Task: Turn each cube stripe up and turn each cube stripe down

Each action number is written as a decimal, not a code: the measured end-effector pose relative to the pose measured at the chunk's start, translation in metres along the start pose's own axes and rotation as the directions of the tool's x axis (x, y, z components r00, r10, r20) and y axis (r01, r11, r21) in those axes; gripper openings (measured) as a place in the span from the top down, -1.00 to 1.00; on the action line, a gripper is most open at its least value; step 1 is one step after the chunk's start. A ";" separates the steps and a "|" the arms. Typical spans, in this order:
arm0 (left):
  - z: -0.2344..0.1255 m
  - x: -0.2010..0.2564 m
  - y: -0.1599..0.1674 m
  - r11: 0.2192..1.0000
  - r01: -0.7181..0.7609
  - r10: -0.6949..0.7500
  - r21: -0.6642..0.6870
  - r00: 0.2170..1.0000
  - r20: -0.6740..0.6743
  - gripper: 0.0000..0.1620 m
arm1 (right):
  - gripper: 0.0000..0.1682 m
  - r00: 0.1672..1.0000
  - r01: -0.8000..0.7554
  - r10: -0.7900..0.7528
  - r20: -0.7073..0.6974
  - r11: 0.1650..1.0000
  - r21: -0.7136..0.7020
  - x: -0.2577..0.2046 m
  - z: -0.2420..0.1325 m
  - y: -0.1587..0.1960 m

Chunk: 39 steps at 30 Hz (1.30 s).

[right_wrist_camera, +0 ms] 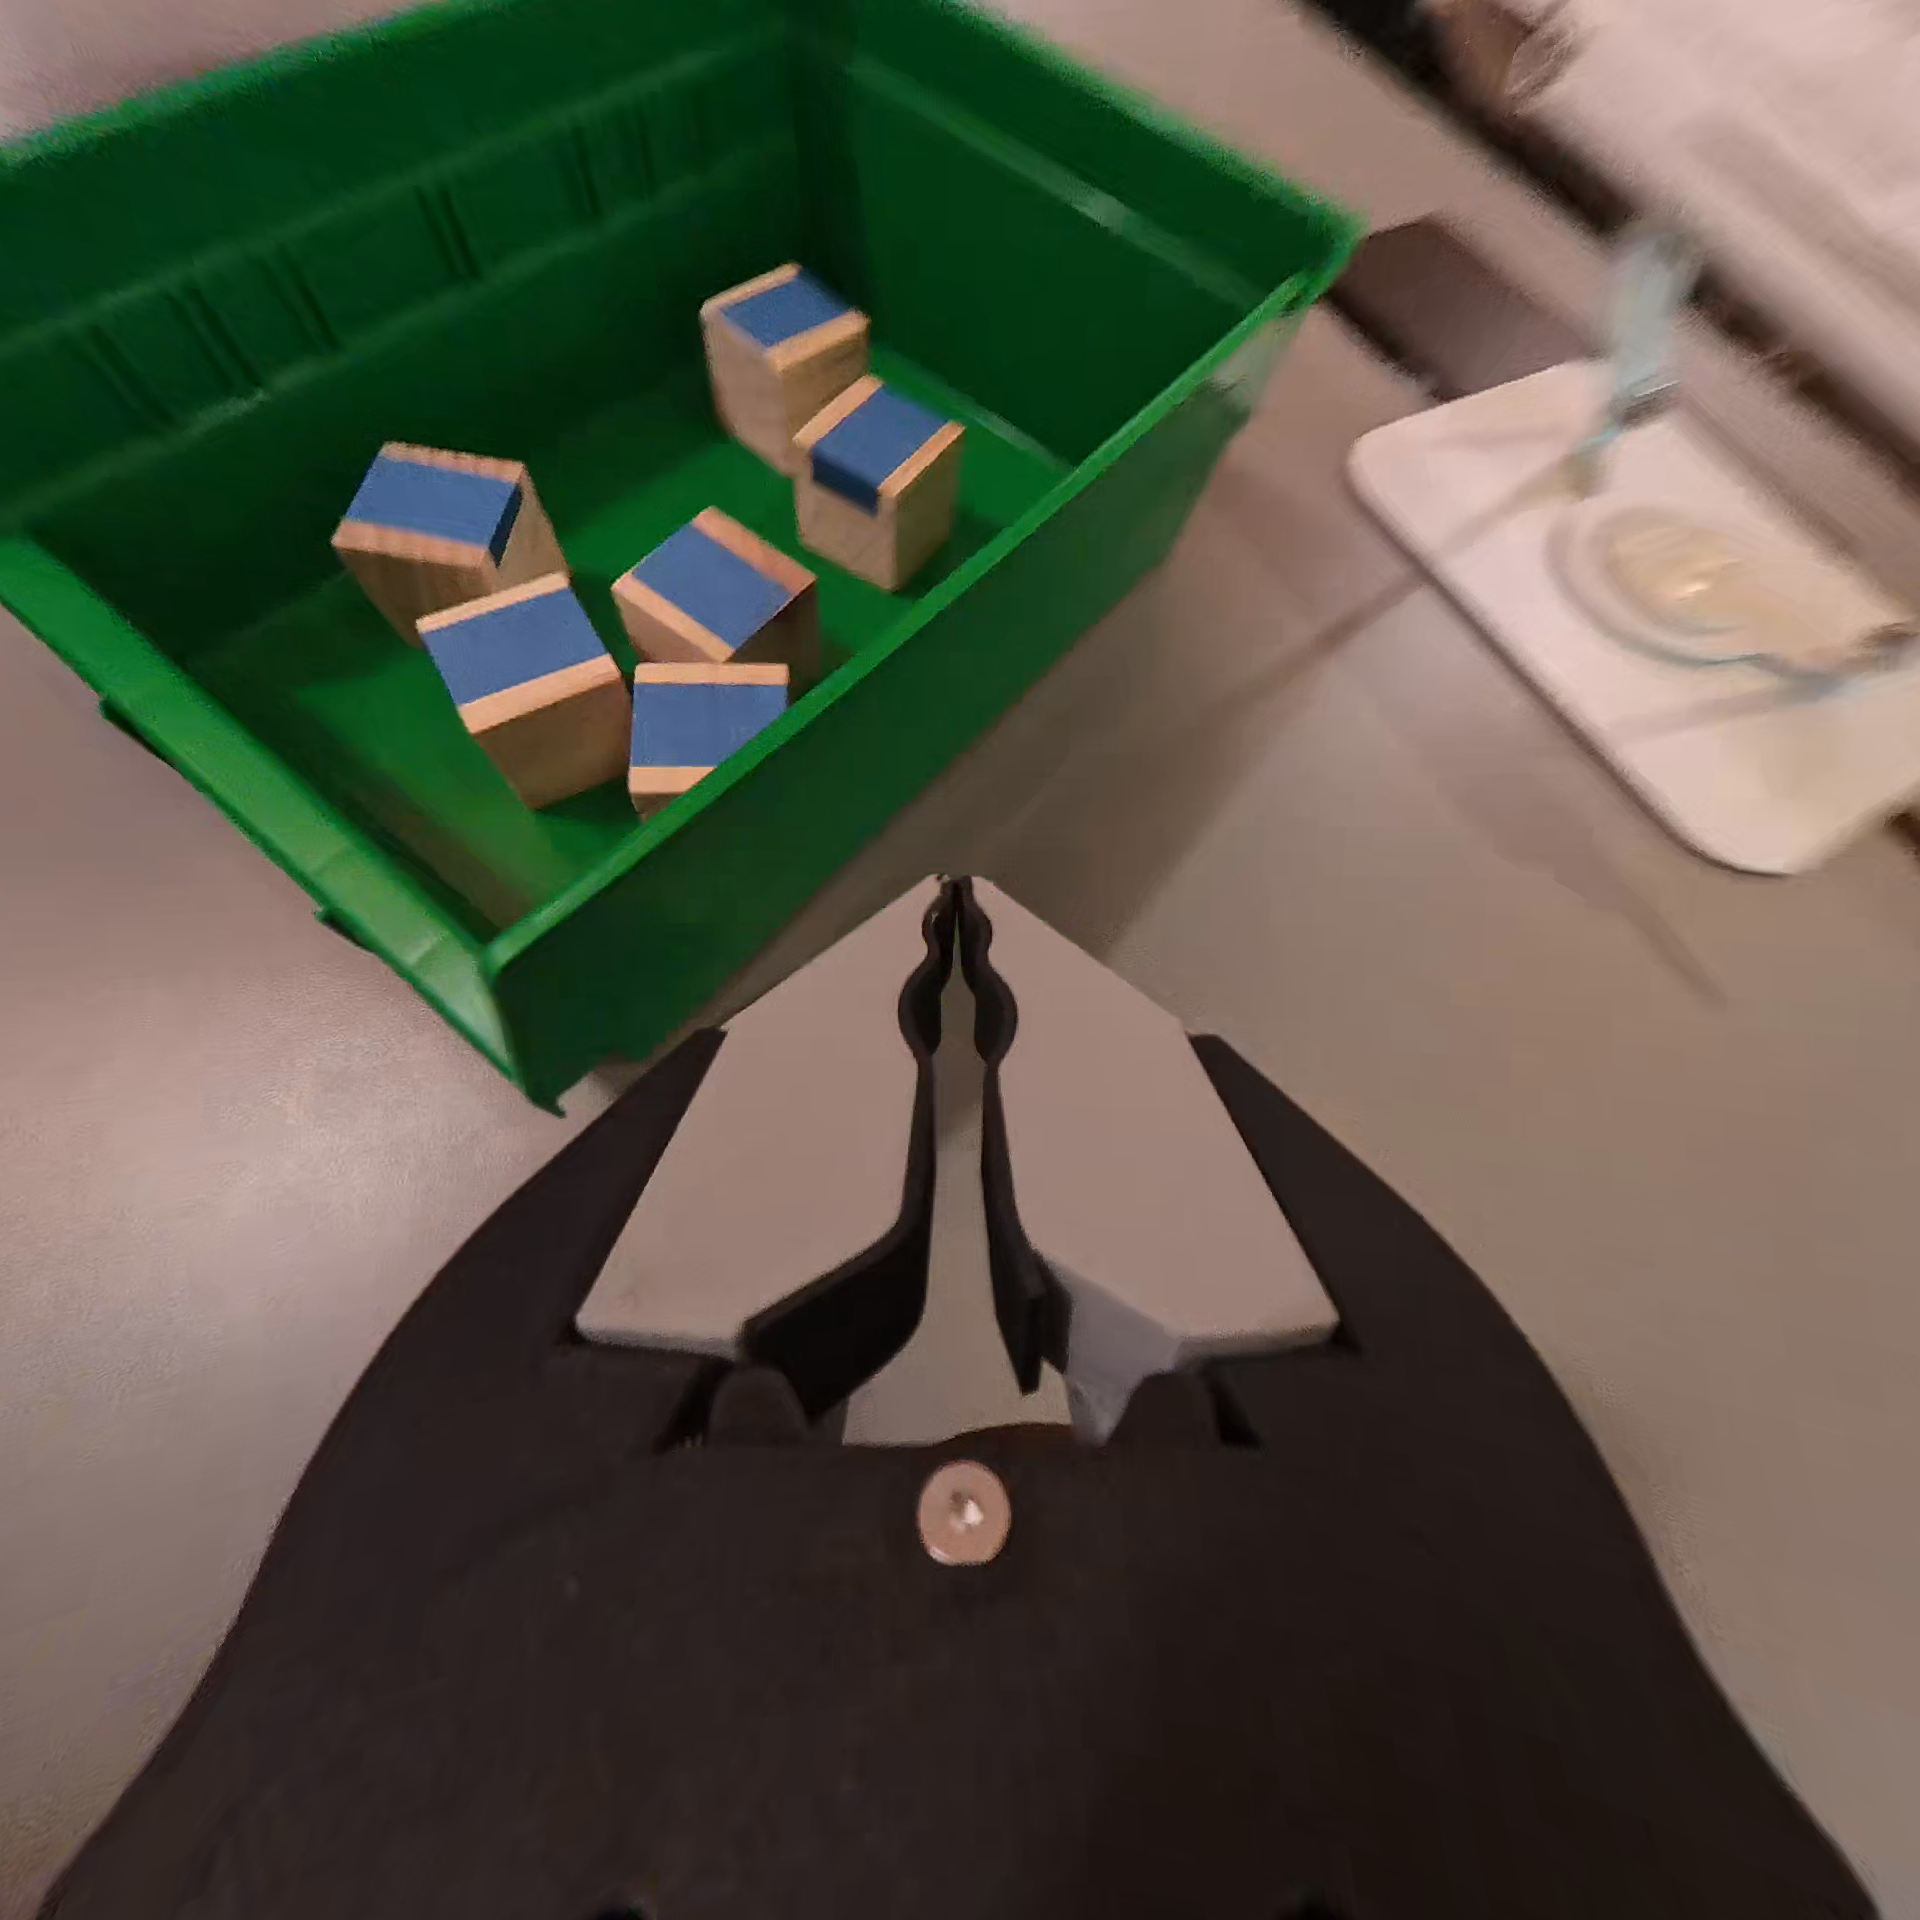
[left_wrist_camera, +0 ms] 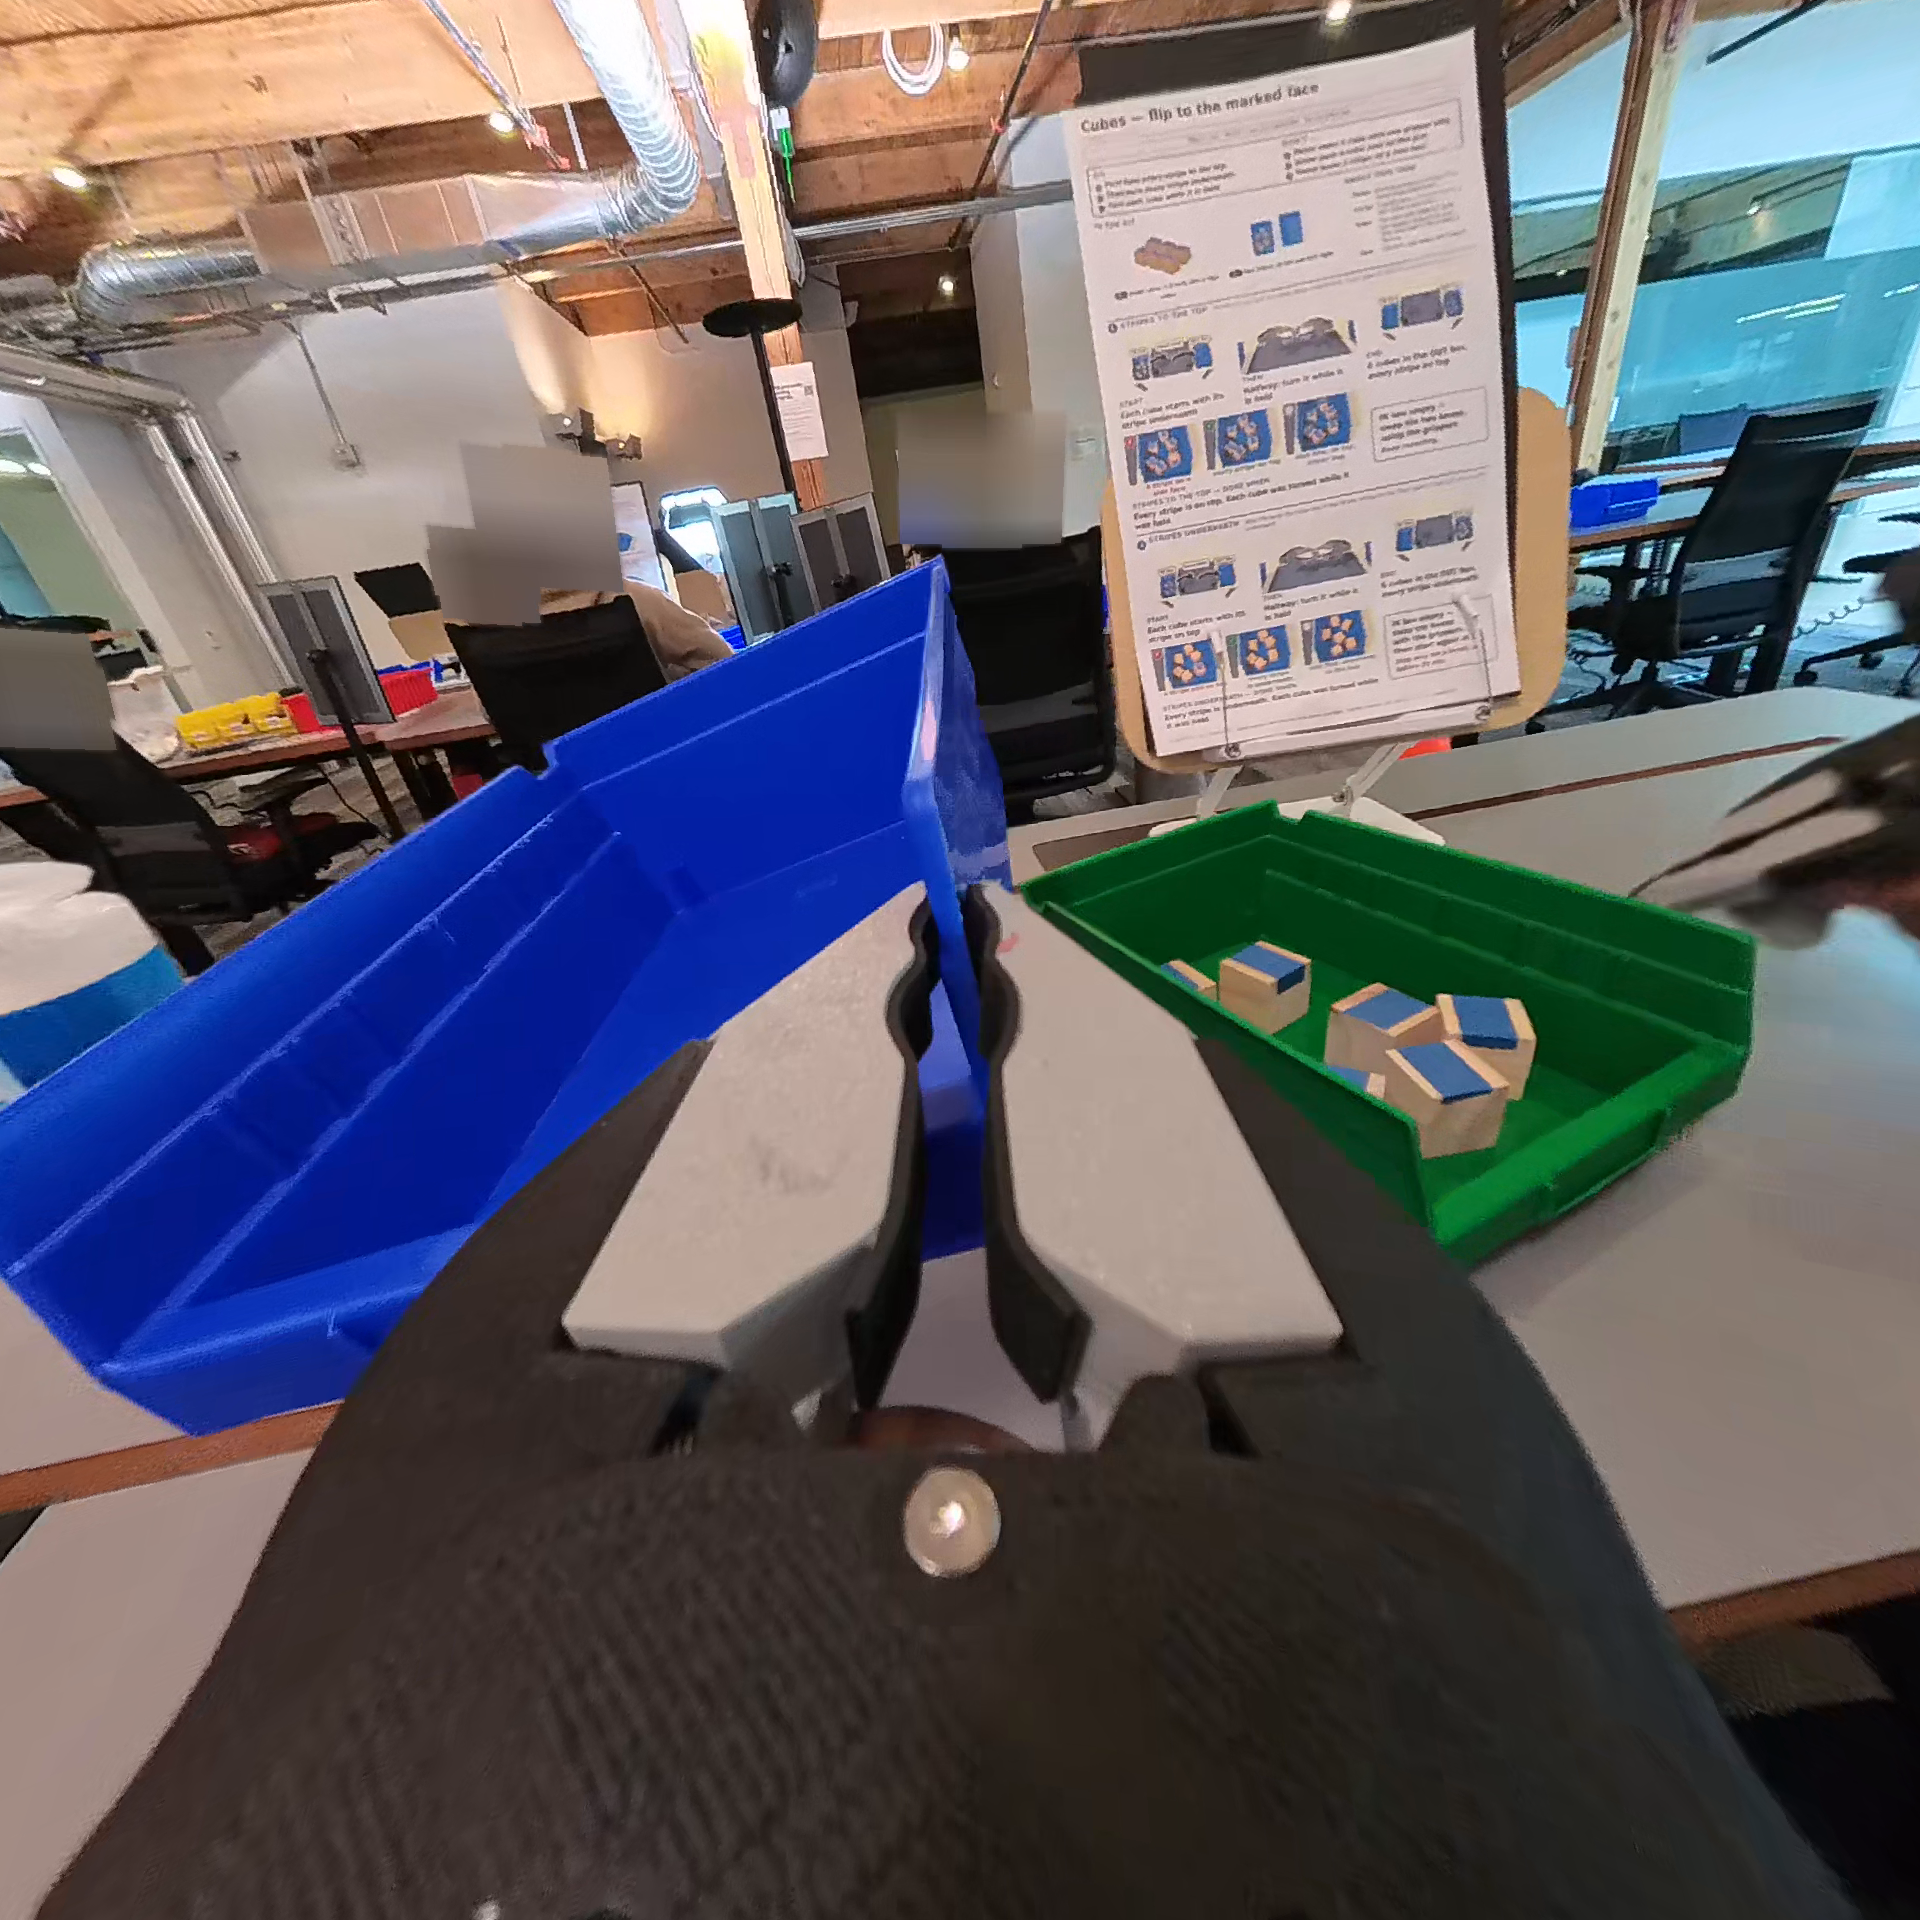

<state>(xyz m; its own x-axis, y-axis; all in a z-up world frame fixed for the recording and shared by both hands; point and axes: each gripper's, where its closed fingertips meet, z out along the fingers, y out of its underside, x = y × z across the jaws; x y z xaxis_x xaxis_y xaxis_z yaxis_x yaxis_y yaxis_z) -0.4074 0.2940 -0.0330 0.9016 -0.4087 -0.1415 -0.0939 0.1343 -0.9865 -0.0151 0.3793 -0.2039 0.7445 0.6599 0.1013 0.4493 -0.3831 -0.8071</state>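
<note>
Several wooden cubes (left_wrist_camera: pixel 1382 1023) lie in a green bin (left_wrist_camera: pixel 1558 904) on the grey table, each with its blue stripe facing up. They also show in the right wrist view (right_wrist_camera: pixel 717 592), inside the same green bin (right_wrist_camera: pixel 831 935). My left gripper (left_wrist_camera: pixel 951 914) is shut on the right wall of an empty blue bin (left_wrist_camera: pixel 416 1091), which is tilted. My right gripper (right_wrist_camera: pixel 954 894) is shut and empty, above the table just off the green bin's near corner. It shows as a dark blur in the left wrist view (left_wrist_camera: pixel 1818 831).
A printed instruction sheet (left_wrist_camera: pixel 1288 416) stands on a holder behind the green bin. The holder's white base (right_wrist_camera: pixel 1662 623) lies to the right of the bin. The table's front edge (left_wrist_camera: pixel 156 1455) runs close below the blue bin. Office chairs and desks stand beyond.
</note>
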 end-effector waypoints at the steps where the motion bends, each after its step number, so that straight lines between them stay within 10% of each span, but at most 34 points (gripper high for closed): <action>1: 0.002 0.001 -0.003 1.000 0.007 -0.007 0.002 1.000 -0.006 0.98 | 1.00 0.999 0.001 0.000 0.039 0.999 -0.034 -0.004 0.018 0.004; 12: 0.026 0.071 -0.051 0.998 -0.039 0.045 0.049 0.990 -0.135 1.00 | 1.00 0.999 -0.037 0.036 0.003 0.999 0.020 -0.020 0.110 -0.048; 21: 0.031 0.239 -0.075 0.983 -0.050 0.129 0.177 0.873 -0.471 0.98 | 0.93 0.976 0.028 0.021 -0.217 0.975 0.219 0.021 -0.120 -0.018; 30: 0.062 0.430 0.016 0.990 -0.130 0.135 0.060 0.711 -0.690 0.98 | 0.87 0.808 -0.046 0.130 -0.574 0.986 0.158 0.055 -0.356 0.121; 39: 0.078 0.550 0.077 0.978 -0.194 0.063 -0.084 0.648 -0.759 0.92 | 0.83 0.759 -0.153 0.214 -0.616 0.977 0.150 0.034 -0.410 0.200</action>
<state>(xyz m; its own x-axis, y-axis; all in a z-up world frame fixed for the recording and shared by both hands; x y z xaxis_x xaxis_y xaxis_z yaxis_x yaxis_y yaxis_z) 0.1144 0.1504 -0.1802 0.2582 -0.9414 -0.2170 -0.3017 0.1348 -0.9438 0.3026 0.0595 -0.1232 0.9647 0.0209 0.2626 0.2507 -0.3785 -0.8910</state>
